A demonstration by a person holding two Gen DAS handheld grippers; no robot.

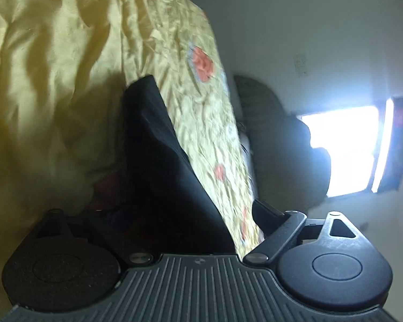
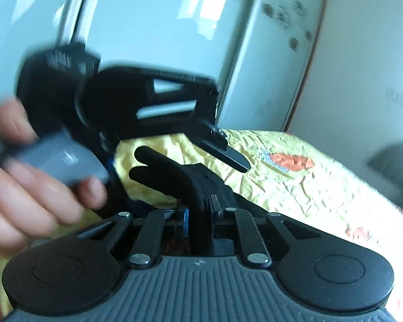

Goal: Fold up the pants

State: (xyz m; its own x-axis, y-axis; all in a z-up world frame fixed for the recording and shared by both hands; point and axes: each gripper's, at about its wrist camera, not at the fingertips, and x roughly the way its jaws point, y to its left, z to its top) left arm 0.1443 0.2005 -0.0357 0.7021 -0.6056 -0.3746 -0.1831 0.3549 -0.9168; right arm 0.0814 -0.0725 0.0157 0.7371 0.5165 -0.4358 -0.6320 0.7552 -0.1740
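Black pants [image 1: 158, 147] lie between wide-open left fingers [image 1: 266, 212]; right fingers [image 2: 158, 161] sit nearly closed over yellow bedspread [image 2: 255, 182].

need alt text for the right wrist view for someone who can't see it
The right gripper, its black fingers nearly together, pinches black fabric pants above a crinkled yellow bedspread with orange patches. At left, a hand holds the blurred black left gripper, jaws wide open, in front of a pale wardrobe.
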